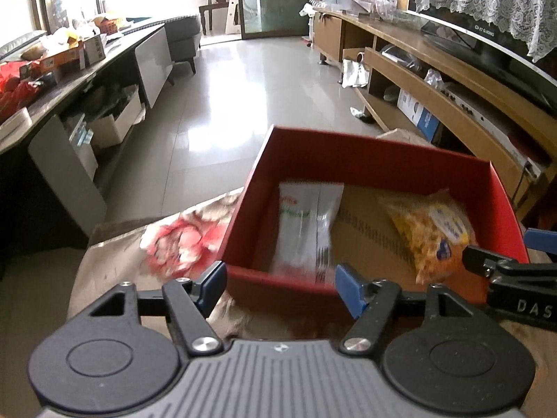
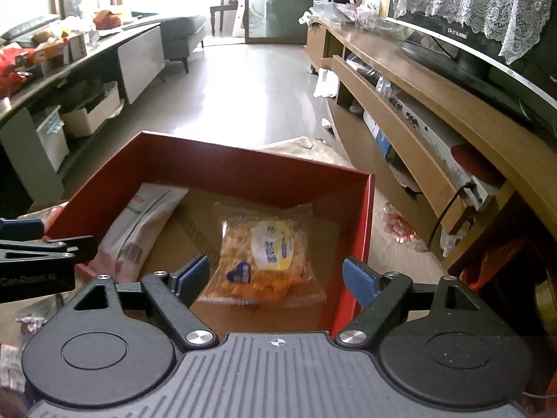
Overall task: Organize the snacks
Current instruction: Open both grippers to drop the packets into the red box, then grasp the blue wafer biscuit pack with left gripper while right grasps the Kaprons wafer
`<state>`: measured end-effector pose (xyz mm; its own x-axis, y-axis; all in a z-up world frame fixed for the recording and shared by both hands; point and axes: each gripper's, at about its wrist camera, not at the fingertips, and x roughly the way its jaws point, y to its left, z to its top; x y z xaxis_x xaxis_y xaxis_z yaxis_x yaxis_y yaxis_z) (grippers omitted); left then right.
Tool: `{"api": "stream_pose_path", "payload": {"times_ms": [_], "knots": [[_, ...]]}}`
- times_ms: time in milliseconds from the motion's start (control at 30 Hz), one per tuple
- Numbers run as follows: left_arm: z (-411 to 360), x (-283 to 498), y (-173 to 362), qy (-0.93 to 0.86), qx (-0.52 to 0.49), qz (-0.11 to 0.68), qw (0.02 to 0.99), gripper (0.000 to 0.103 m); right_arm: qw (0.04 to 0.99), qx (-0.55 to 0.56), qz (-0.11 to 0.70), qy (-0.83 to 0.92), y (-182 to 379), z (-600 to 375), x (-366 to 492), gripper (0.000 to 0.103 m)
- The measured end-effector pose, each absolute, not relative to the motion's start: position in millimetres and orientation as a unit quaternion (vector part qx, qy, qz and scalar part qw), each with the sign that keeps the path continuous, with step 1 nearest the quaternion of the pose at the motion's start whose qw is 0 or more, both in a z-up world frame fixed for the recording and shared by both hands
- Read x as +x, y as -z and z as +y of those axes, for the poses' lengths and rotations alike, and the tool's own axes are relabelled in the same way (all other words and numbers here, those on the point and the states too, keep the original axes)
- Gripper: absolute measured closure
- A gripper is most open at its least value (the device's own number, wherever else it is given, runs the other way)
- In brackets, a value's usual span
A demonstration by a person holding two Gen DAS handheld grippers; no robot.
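A red open box [image 1: 376,153] [image 2: 243,155] rests on a floral cloth, and both snacks lie inside it. A white packet [image 1: 306,223] [image 2: 139,223] leans against the box's left near side. A yellow snack bag [image 1: 431,233] [image 2: 268,250] lies flat on the cardboard bottom at the right. My left gripper [image 1: 280,287] hovers open at the near wall below the white packet, its pads clear of it. My right gripper [image 2: 276,277] stands open over the near end of the yellow bag without touching it. One finger [image 1: 487,264] of the right gripper shows at the left wrist view's right edge.
The floral cloth [image 1: 167,240] covers the surface under the box. A wooden TV cabinet [image 1: 435,80] runs along the right. A low grey table [image 1: 153,52] with cluttered boxes stands at the left. Tiled floor [image 1: 243,80] stretches ahead to a chair.
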<state>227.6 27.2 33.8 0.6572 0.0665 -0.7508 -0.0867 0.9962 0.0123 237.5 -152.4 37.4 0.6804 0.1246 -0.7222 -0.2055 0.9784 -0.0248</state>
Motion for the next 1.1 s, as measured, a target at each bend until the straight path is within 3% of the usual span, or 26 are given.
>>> {"api": "stream_pose_path", "payload": {"times_ms": [500, 800, 1100], "knots": [[51.4, 150.5, -7.1, -0.032, -0.054, 0.472, 0.879, 0.025, 0.906, -0.043, 0.404, -0.118, -43.0, -146.4, 171.2, 0.015], [53.3, 151.3, 12.5, -0.036, -0.064, 0.488, 0.87, 0.018, 0.901, -0.033, 0.415, -0.121, -39.8, -154.1, 147.1, 0.015], [38.0, 152.4, 14.6, -0.01, -0.051, 0.497, 0.866, 0.018, 0.896, -0.027, 0.428, -0.118, -34.4, -164.2, 148.0, 0.015]]}}
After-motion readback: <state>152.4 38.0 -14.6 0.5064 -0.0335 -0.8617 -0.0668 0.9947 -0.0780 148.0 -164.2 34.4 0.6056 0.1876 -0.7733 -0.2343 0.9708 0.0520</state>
